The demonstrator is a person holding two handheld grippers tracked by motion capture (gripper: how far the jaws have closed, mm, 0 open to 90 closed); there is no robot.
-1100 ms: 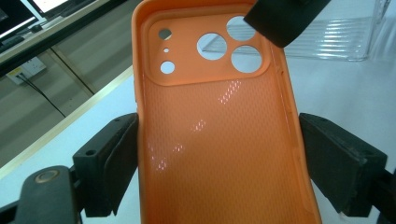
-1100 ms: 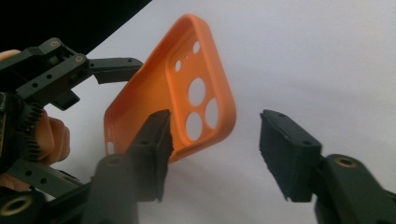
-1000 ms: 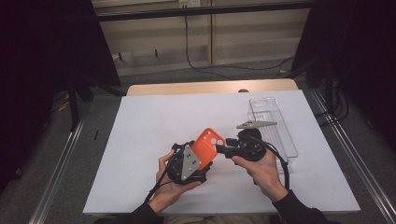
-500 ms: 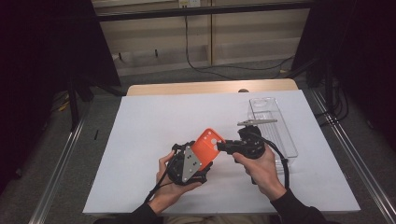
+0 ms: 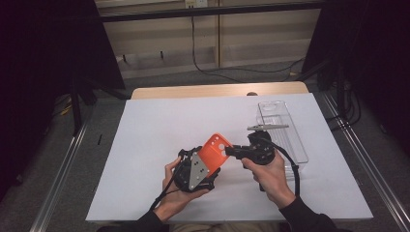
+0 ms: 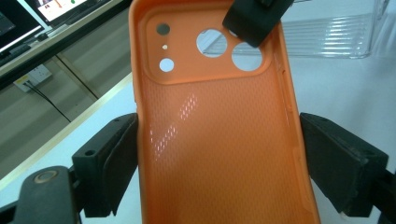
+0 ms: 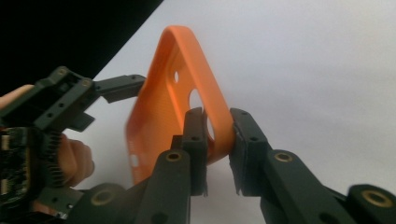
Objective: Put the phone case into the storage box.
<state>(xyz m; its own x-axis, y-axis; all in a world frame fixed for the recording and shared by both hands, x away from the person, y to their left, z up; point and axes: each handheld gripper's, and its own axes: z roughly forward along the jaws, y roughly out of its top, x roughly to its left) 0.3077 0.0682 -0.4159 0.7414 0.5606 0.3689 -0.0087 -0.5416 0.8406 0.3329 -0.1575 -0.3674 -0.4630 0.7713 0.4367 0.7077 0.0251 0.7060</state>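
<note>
Since the earlier high view, the right gripper [image 5: 231, 150] has just been closing its jaws on the top edge of the orange soft-plastic phone case [image 5: 215, 152], and both hands sit where they were. In the high view the case stands tilted at lower centre of the frame, above the white tabletop [image 5: 154, 125], between the two grippers. The left gripper [image 6: 219, 158] is clamped across the case's width, one black pad on each long side, with the camera cut-outs toward the top of the left gripper view. In the right gripper view the right gripper's pads pinch the case's rim at the camera end, at centre frame. A clear ribbed plastic tray [image 5: 285, 130] lies on the tabletop at right of the high view, just beyond the right hand [image 5: 270, 174].
</note>
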